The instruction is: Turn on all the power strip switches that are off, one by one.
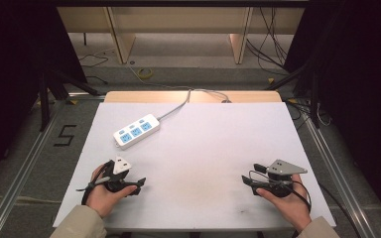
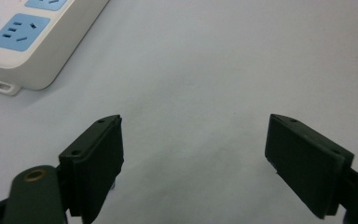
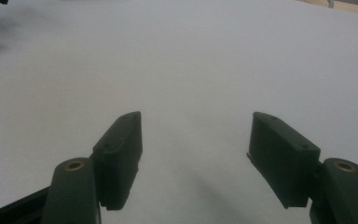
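One power strip (image 1: 136, 131) lies on the white table (image 1: 203, 163), at about 10 o'clock from the table's centre, with its long axis running from 8 o'clock to 2 o'clock. The body is white with rounded corners; three blue socket faces are counted along its top in the high view, and a grey cable (image 1: 178, 106) leaves its far end toward 1 o'clock and passes over the far table edge. In the left gripper view a small mounting tab projects from the near end of the strip. No lettering on the strip is legible. A black "5" (image 1: 65, 135) is marked on the floor at 9 o'clock of the table. Two grippers are present. The left gripper (image 1: 138, 186), held in the left hand (image 1: 104, 191) at 7 o'clock, has its jaws spread wide with nothing between them. The right gripper (image 1: 250, 174), in the right hand (image 1: 285, 198) at 5 o'clock, is likewise spread wide and empty.
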The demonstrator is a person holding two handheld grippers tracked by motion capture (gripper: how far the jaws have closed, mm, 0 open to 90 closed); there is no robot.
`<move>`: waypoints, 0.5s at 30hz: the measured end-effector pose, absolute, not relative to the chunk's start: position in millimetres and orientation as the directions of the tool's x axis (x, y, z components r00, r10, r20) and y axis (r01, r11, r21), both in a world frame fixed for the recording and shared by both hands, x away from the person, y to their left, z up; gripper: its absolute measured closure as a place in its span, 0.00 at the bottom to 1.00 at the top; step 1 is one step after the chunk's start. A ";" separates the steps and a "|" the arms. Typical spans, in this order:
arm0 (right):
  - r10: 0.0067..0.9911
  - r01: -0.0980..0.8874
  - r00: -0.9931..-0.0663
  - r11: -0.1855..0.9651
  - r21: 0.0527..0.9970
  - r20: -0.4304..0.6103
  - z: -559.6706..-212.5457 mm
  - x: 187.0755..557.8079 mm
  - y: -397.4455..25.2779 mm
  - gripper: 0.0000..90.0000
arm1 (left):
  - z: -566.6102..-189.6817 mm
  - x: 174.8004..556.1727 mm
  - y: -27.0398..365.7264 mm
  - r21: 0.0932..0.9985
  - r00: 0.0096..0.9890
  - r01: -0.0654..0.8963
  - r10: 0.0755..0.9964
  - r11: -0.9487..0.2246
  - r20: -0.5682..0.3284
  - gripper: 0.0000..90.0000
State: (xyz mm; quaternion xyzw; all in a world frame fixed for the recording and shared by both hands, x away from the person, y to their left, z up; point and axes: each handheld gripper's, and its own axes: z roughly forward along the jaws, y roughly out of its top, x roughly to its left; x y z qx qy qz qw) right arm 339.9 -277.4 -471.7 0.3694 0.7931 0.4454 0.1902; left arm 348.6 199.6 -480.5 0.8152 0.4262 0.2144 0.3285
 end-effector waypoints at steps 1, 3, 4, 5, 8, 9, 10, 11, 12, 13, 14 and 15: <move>0.755 0.416 -0.655 0.330 0.847 0.027 -471.7 339.9 -277.4 0.39 | -480.4 348.8 200.4 0.716 0.545 0.556 0.836 -0.422 0.070 0.22; 0.755 0.416 -0.655 0.333 0.846 0.025 -472.0 339.8 -277.5 0.39 | -480.5 348.7 201.5 0.721 0.544 0.553 0.836 -0.418 0.068 0.25; 0.754 0.415 -0.656 0.333 0.847 0.025 -472.0 339.7 -277.5 0.39 | -480.4 348.5 202.1 0.721 0.545 0.552 0.836 -0.419 0.068 0.26; 0.756 0.415 -0.655 0.333 0.847 0.024 -471.4 339.0 -277.1 0.39 | -480.3 348.0 202.4 0.721 0.543 0.554 0.837 -0.416 0.066 0.29; 0.753 0.411 -0.657 0.333 0.848 0.023 -470.8 338.4 -275.9 0.39 | -477.8 346.9 204.2 0.710 0.535 0.560 0.841 -0.426 0.083 0.36; 0.753 0.411 -0.657 0.333 0.848 0.023 -470.8 338.4 -275.9 0.39 | -477.8 346.9 204.2 0.710 0.535 0.560 0.841 -0.426 0.083 0.42; 0.751 0.410 -0.660 0.337 0.847 0.020 -470.8 338.4 -275.1 0.39 | -476.2 347.0 205.4 0.709 0.529 0.561 0.844 -0.427 0.089 0.52; 0.751 0.410 -0.660 0.337 0.847 0.020 -470.8 338.4 -275.1 0.39 | -474.9 347.1 206.7 0.710 0.524 0.561 0.846 -0.427 0.095 0.52; 0.752 0.413 -0.659 0.336 0.846 0.023 -470.9 338.2 -274.8 0.39 | -473.3 347.6 208.6 0.714 0.520 0.560 0.849 -0.421 0.092 0.58; 0.750 0.411 -0.661 0.337 0.847 0.023 -471.4 338.4 -274.3 0.39 | -472.6 347.7 209.9 0.713 0.522 0.563 0.849 -0.419 0.087 0.65; 0.749 0.413 -0.662 0.339 0.845 0.024 -471.4 338.3 -274.1 0.39 | -473.0 347.7 211.6 0.711 0.525 0.570 0.848 -0.412 0.070 0.70; 0.748 0.414 -0.664 0.339 0.845 0.025 -471.6 338.2 -273.9 0.39 | -473.8 347.5 212.1 0.707 0.526 0.575 0.848 -0.412 0.066 0.74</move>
